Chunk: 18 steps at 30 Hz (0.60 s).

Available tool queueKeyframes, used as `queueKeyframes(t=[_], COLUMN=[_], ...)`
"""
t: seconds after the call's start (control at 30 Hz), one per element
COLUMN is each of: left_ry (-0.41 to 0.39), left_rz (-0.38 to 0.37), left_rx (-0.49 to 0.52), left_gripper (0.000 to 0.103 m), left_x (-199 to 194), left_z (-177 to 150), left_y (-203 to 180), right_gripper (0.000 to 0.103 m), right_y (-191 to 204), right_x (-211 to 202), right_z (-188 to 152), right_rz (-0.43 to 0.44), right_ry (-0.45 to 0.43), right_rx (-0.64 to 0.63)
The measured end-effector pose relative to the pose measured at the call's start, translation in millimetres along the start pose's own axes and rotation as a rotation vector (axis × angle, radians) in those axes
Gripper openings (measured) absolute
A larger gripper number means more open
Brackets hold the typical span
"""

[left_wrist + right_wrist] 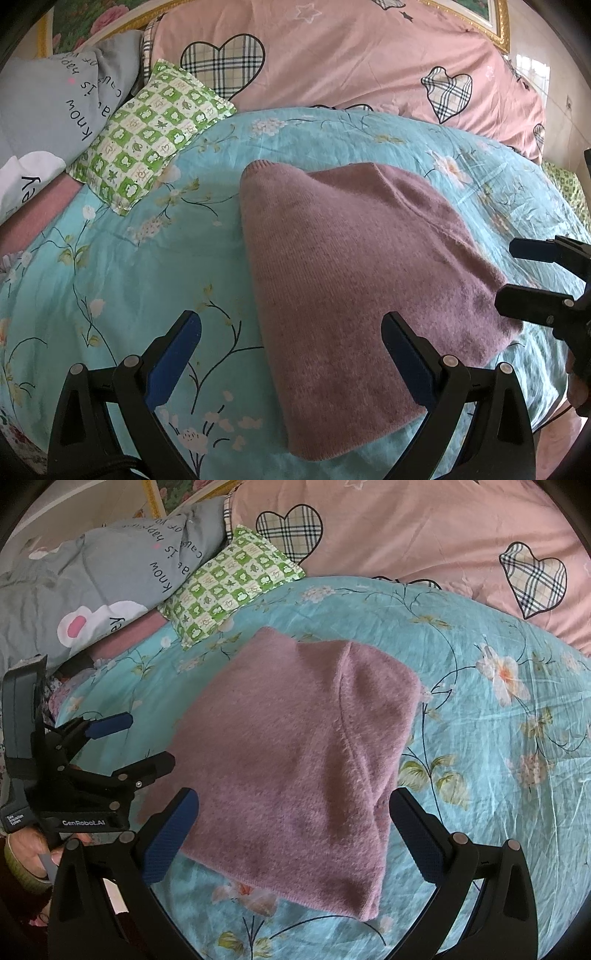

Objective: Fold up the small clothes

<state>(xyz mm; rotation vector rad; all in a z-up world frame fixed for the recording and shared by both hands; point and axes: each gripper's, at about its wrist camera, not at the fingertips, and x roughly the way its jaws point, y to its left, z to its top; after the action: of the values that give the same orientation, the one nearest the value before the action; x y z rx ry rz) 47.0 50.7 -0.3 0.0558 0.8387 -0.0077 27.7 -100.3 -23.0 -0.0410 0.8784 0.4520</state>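
Left wrist view: both tongs wide and empty, left tongs [291, 343] straddling the near left edge of the mauve knit garment [354, 273], already folded compact on the bed [129, 258]; right tongs [295, 823] just short of its near edge, so pinch both layers at each near corner, then fold away evenly.

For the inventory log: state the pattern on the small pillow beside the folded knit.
Green-and-white checks with small leaf motifs on the small pillow; clearest in the left wrist view.
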Motion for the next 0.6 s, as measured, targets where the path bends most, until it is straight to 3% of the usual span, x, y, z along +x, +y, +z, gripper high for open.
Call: queueKeyframes(t=[0.6], left_ry=[0.014], left_rz=[0.031], left_rx=[-0.008], left_gripper=[0.098], left_x=[8.3], left_z=[8.0], left_y=[6.5], right_gripper=[0.103], right_y=[-9.0], right_x=[6.6], right_z=[6.5], right_rz=[0.021], right_ry=[-0.001], right_rx=[0.014])
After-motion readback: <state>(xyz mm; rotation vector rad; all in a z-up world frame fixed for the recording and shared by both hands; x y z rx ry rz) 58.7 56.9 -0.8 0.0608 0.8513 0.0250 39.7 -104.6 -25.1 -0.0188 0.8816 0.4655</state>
